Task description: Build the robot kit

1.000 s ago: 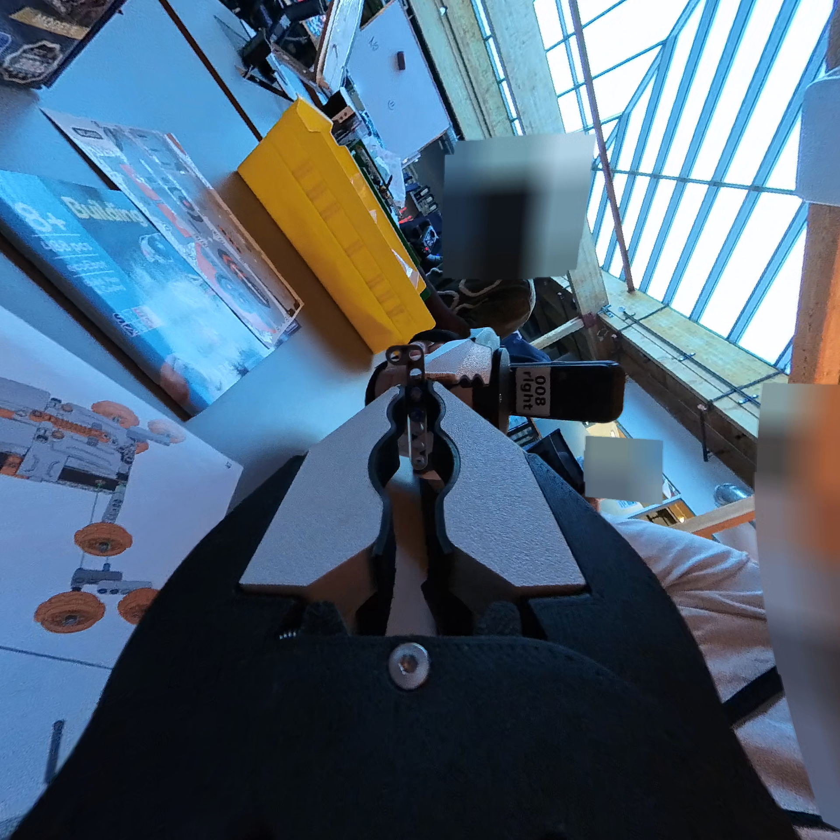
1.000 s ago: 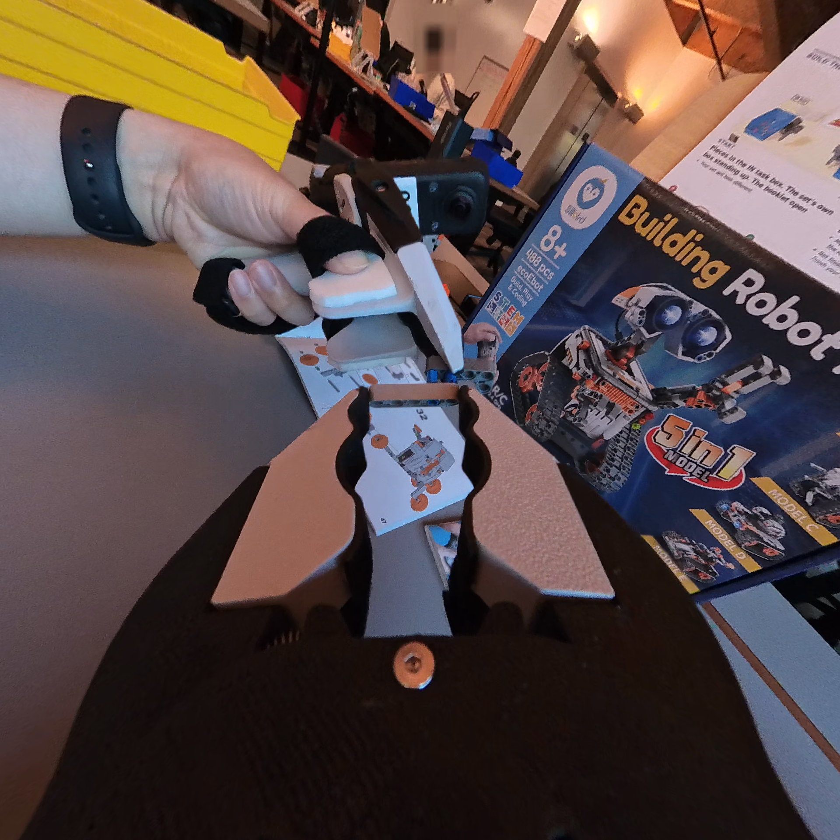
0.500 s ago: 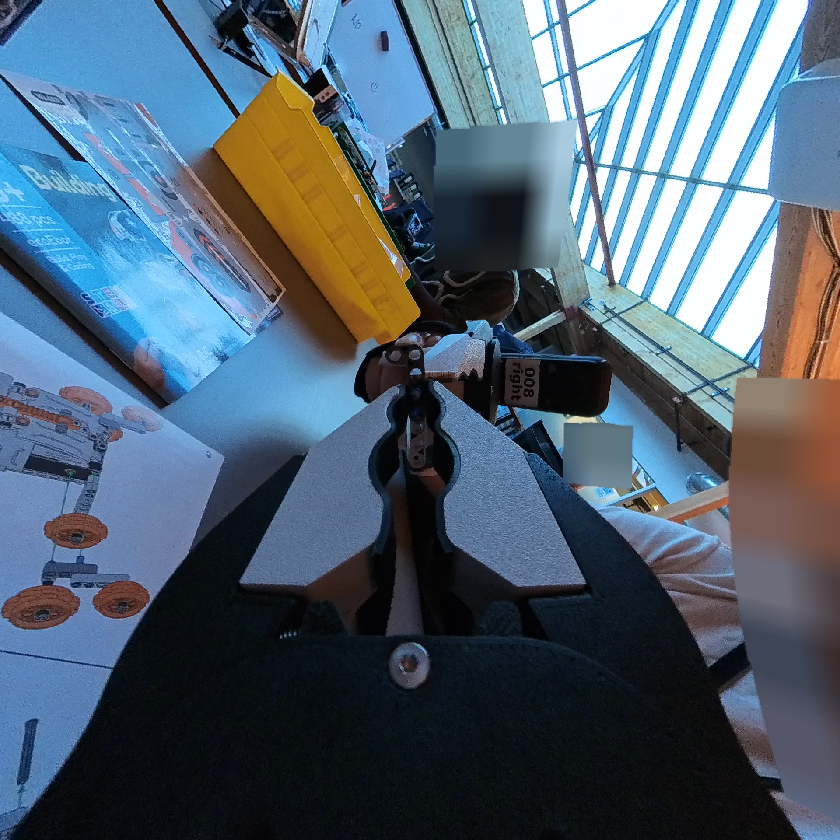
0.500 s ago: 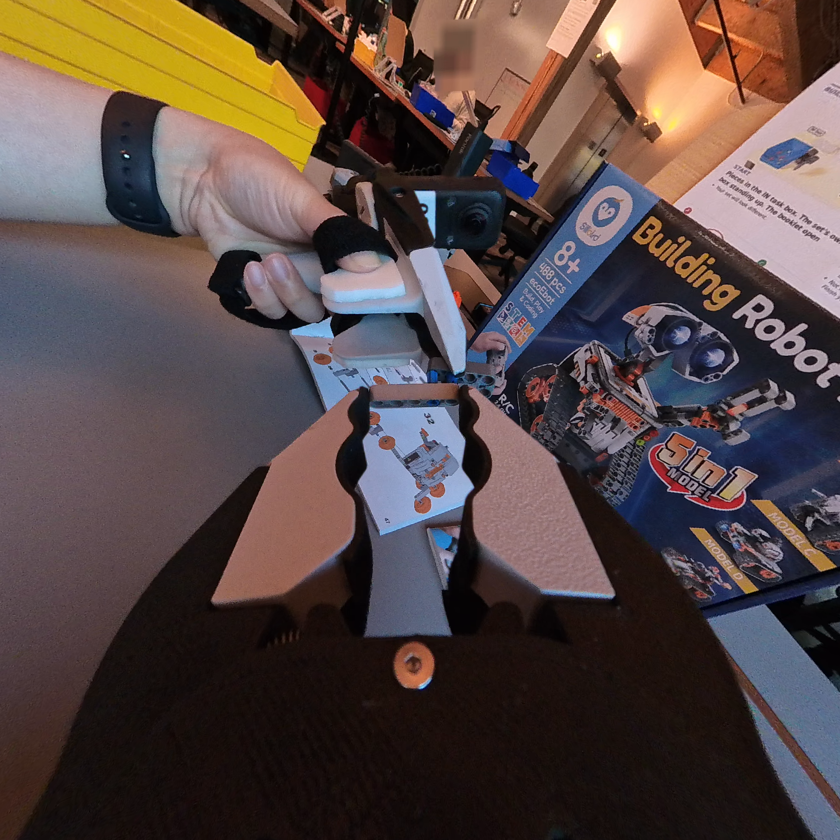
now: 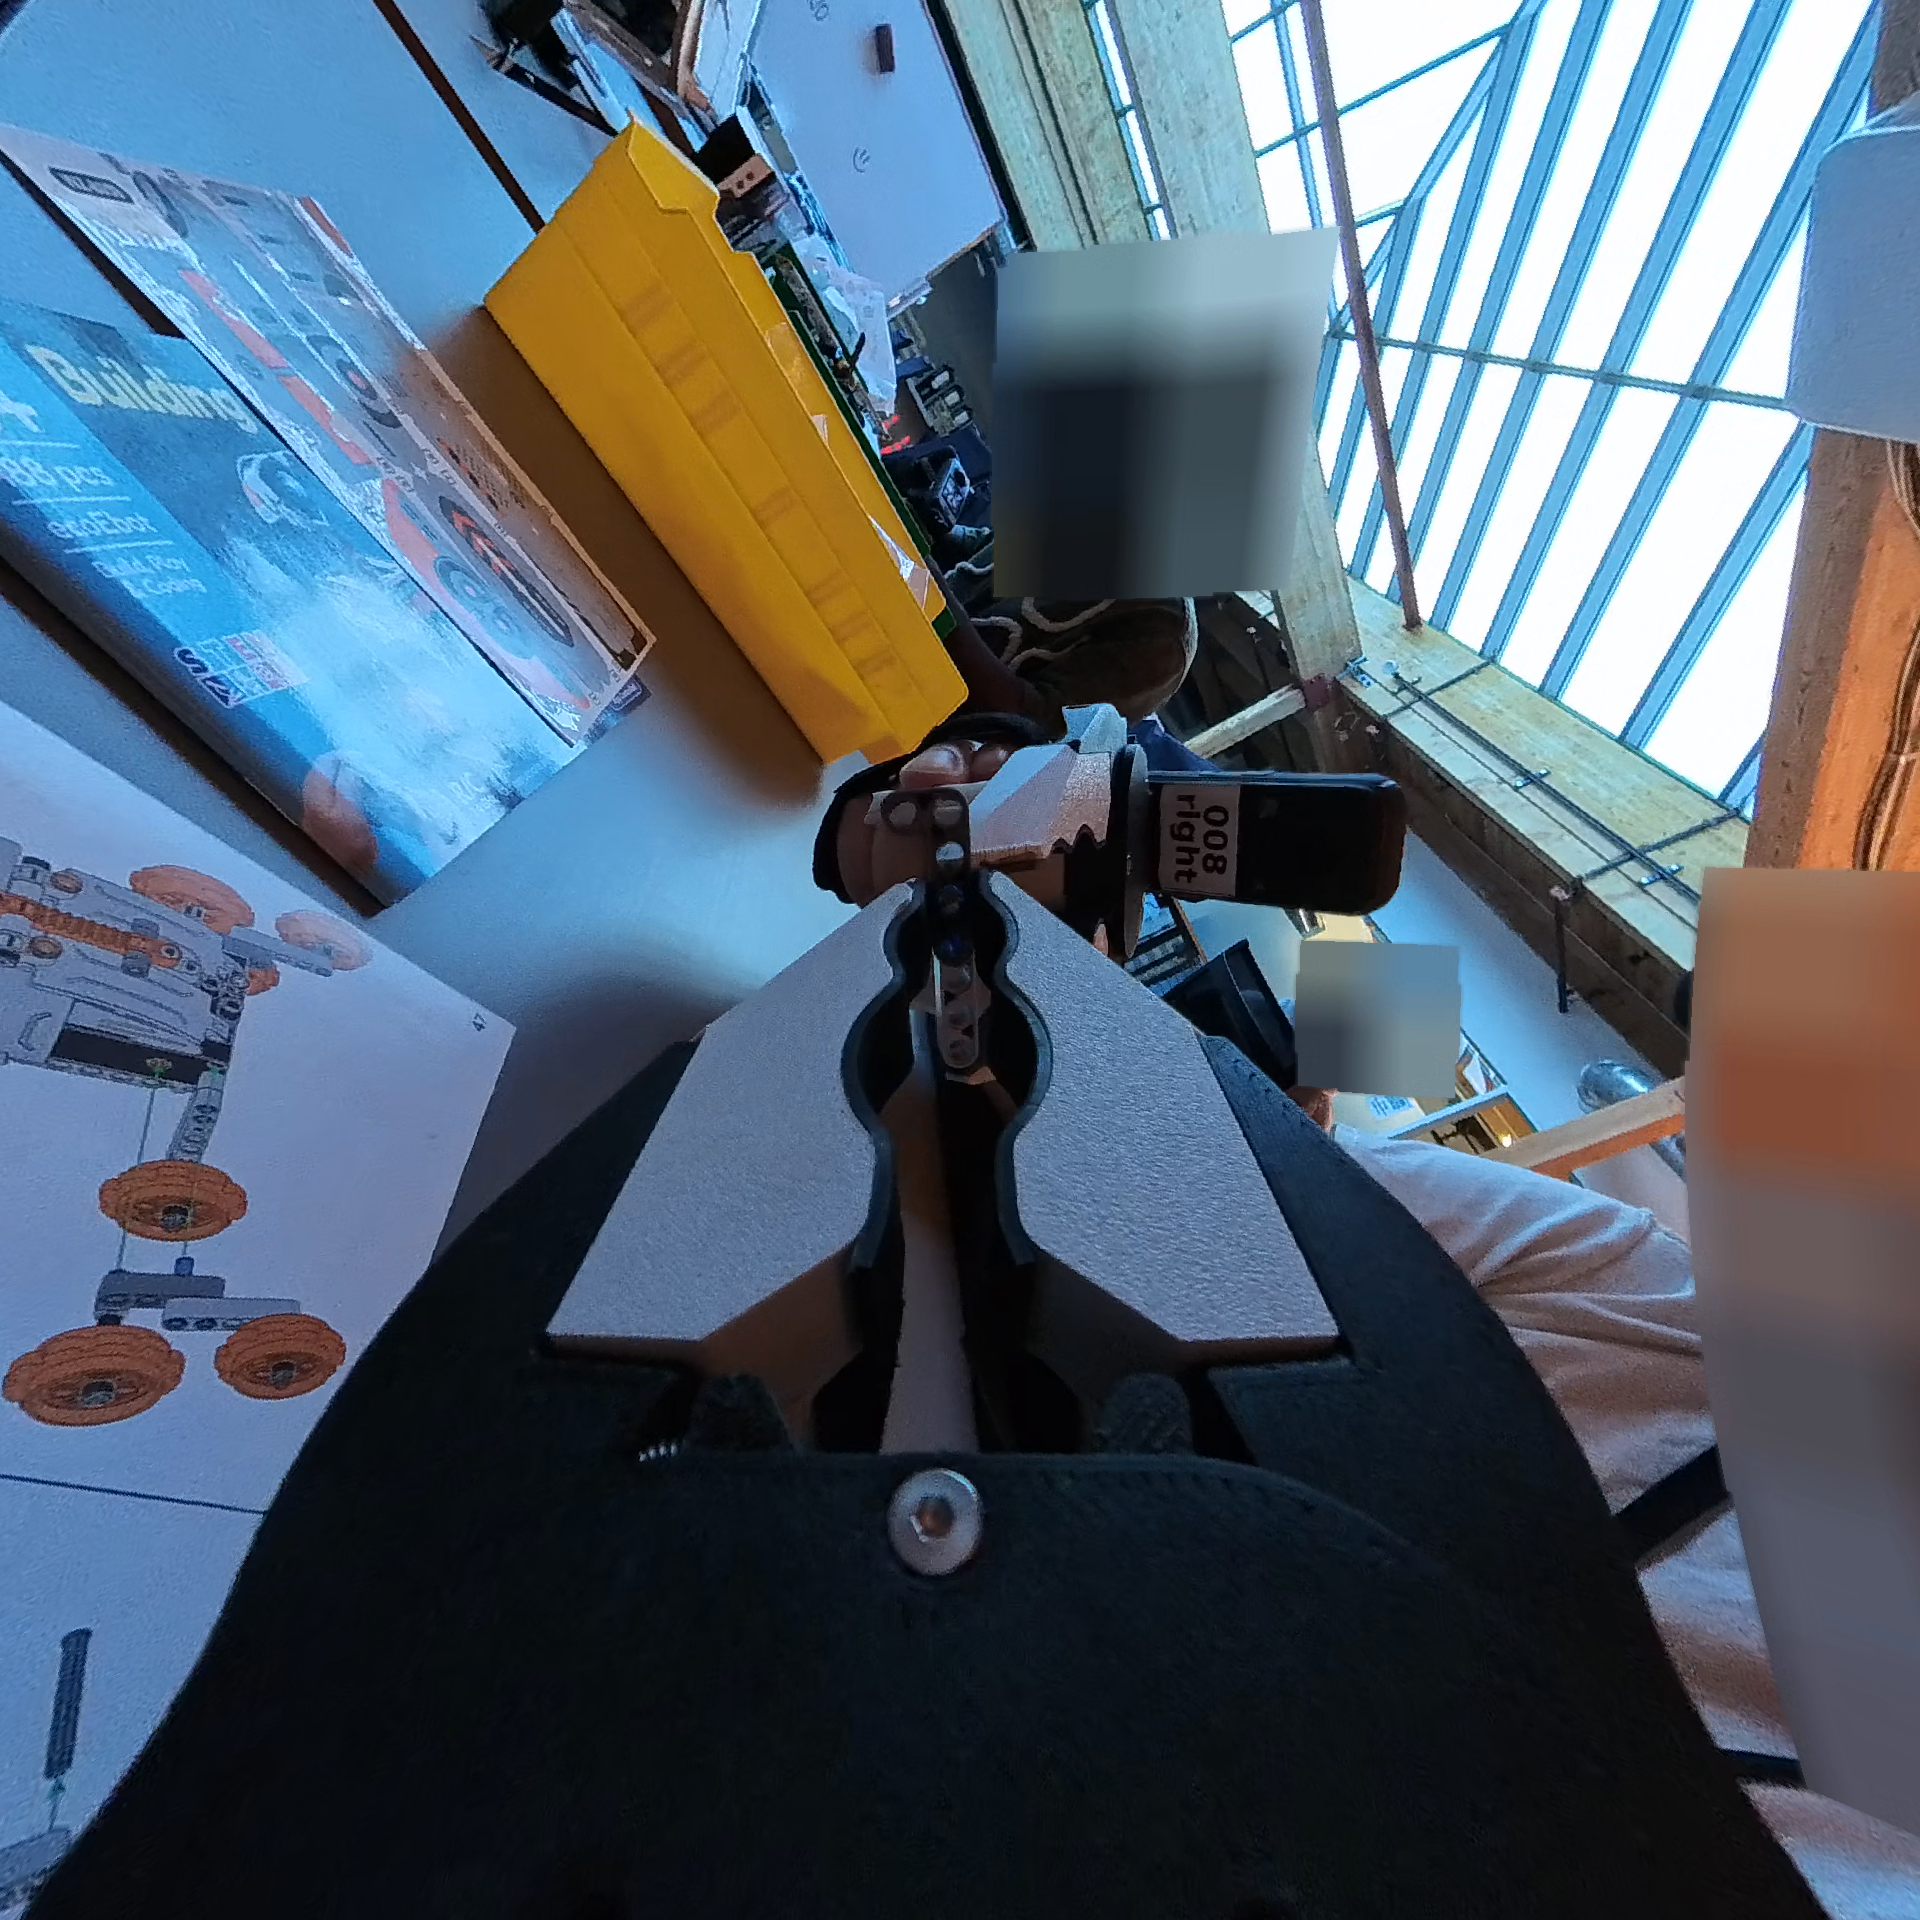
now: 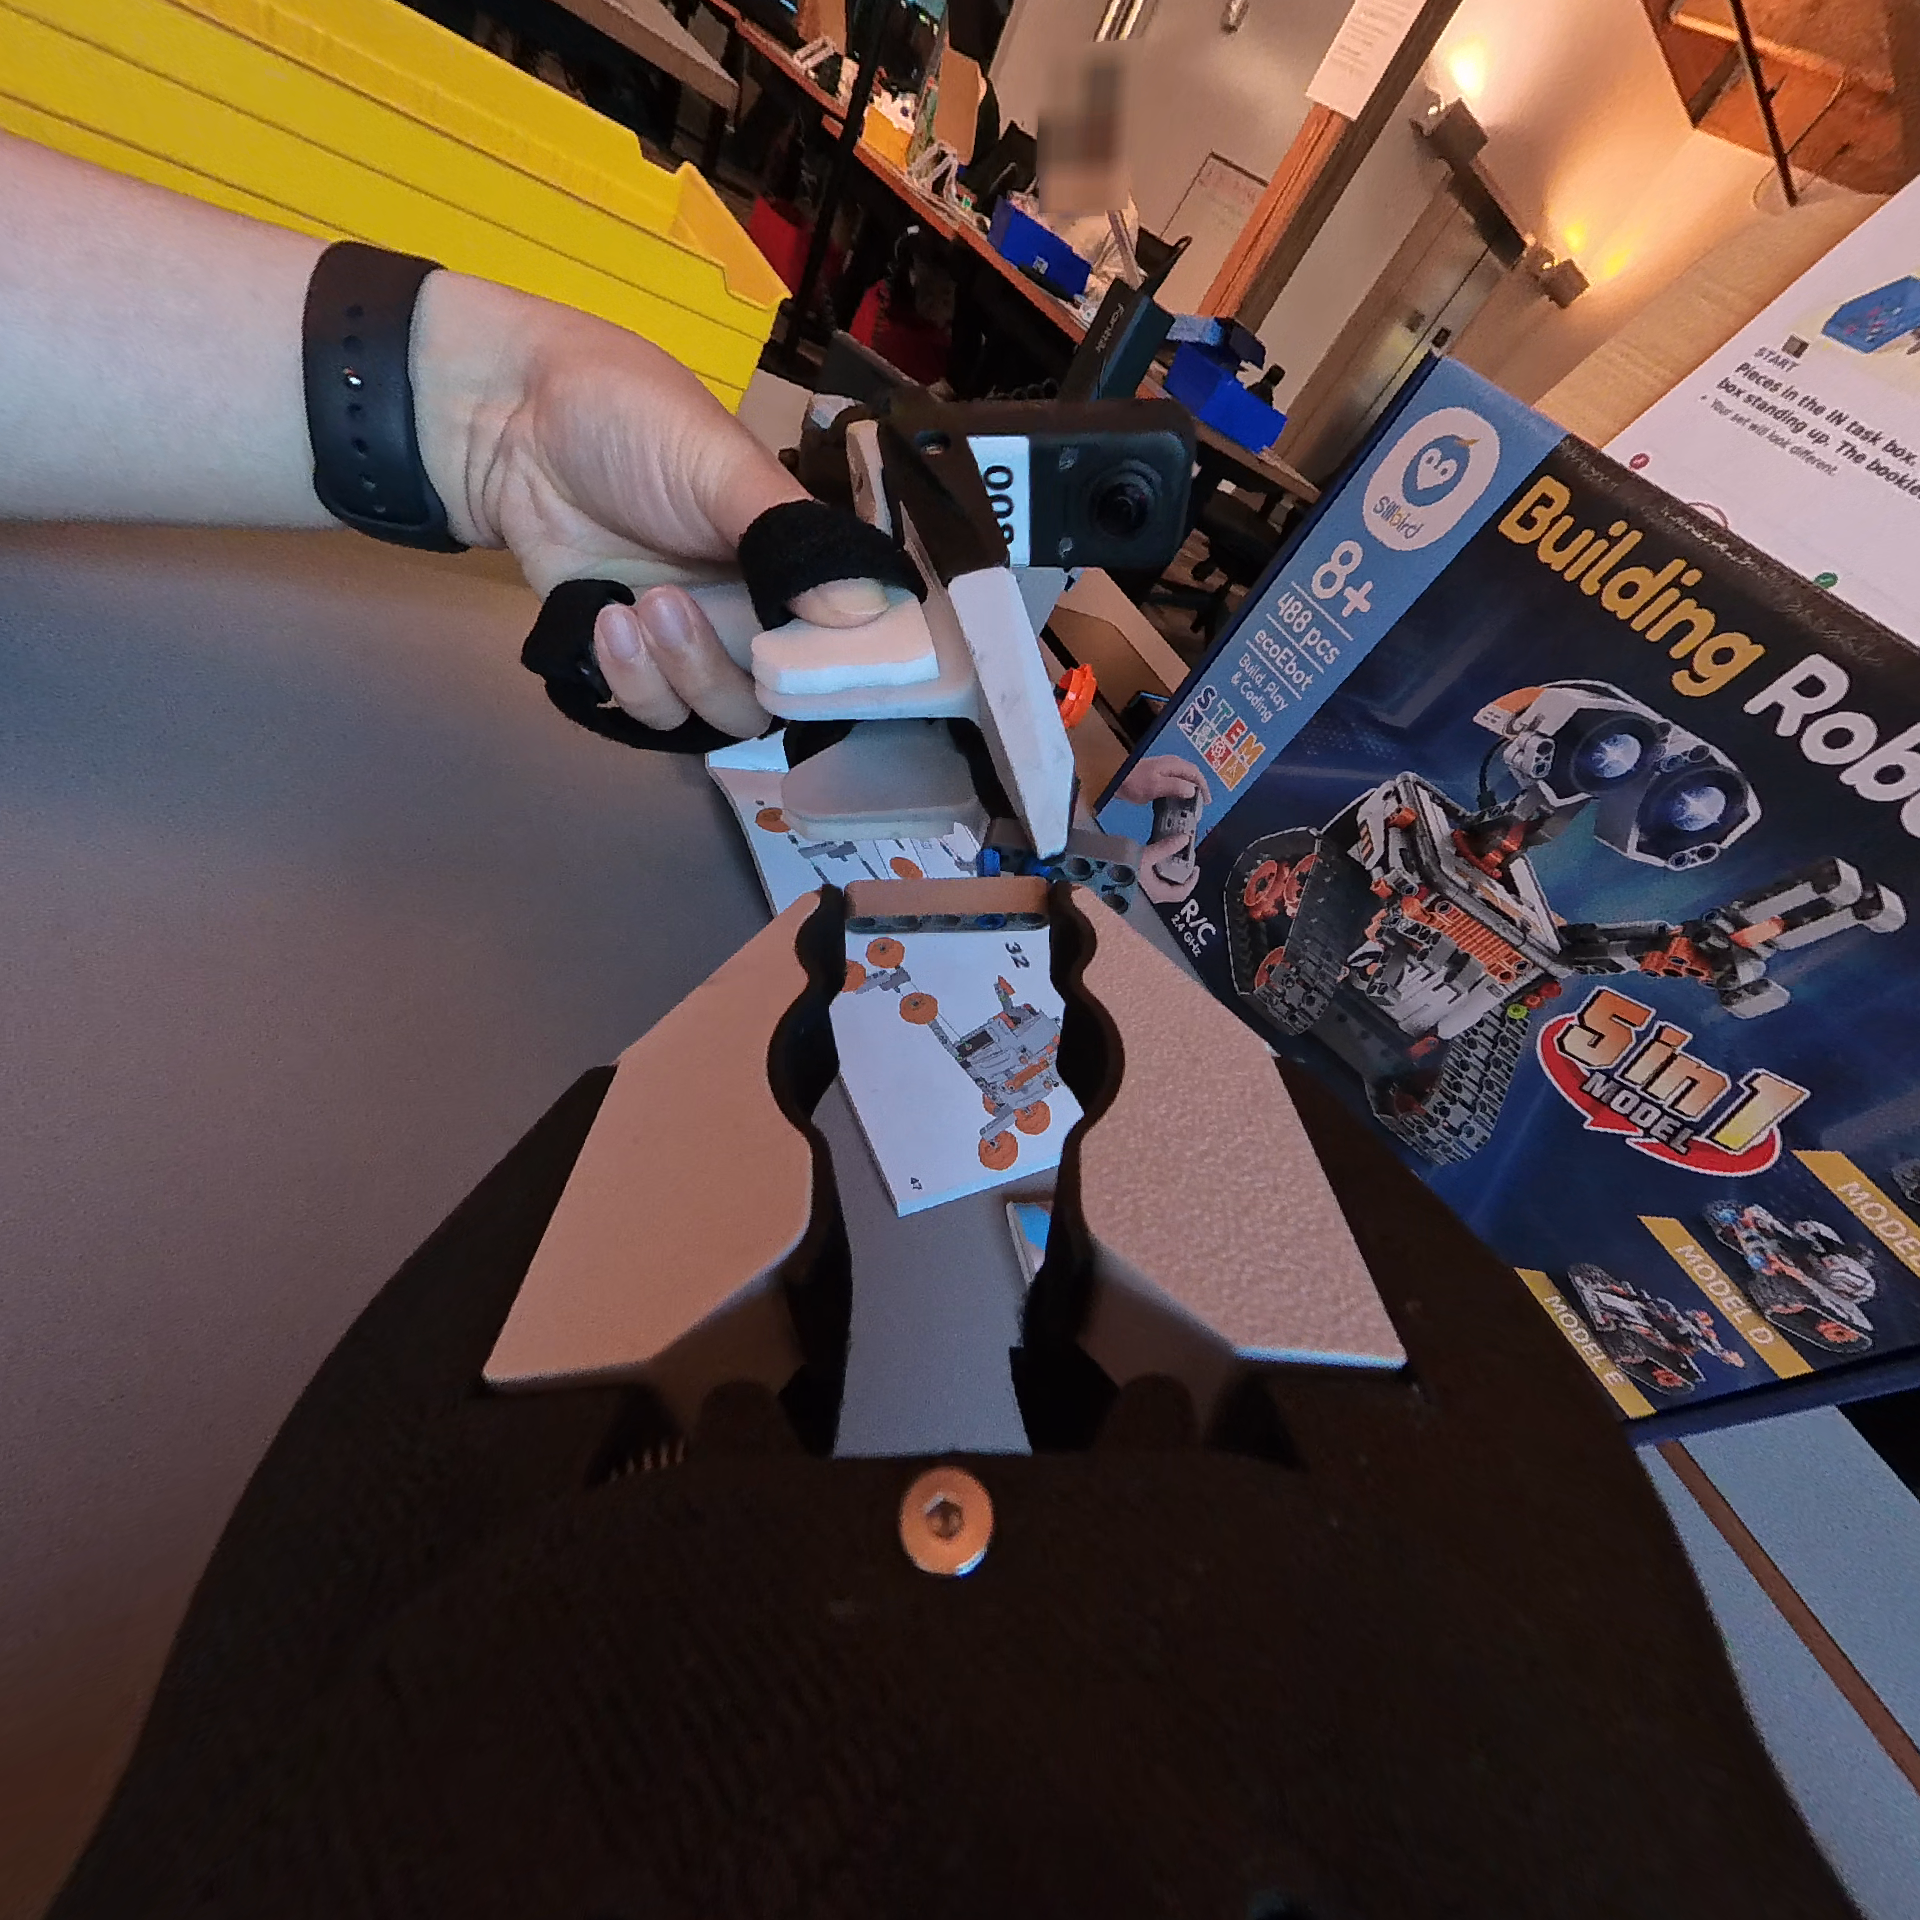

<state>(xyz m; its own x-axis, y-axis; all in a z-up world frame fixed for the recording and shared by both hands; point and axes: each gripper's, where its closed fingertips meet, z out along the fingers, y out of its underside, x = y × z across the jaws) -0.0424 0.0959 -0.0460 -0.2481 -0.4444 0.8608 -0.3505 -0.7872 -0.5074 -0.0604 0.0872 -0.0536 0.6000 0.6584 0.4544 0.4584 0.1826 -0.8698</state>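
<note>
My left gripper is shut on a thin light grey holed beam with blue pins, seen edge-on between its pads. My right gripper is shut on a dark grey holed beam that spans its fingertips. The two grippers meet tip to tip above the table. In the right wrist view the left gripper points down, and its light grey beam touches the dark beam. In the left wrist view the right gripper is just beyond my fingertips. A hand with a black wristband holds the left gripper.
An open instruction booklet lies on the grey table under the grippers; it also shows in the left wrist view. A blue building-set box stands to the right. A yellow bin sits behind, and a person sits nearby. Both grippers' tips are close together, under 4 cm apart.
Both grippers keep their hold on the beams. The left gripper has come slightly nearer the right gripper's tips, and both views have shifted a little.
</note>
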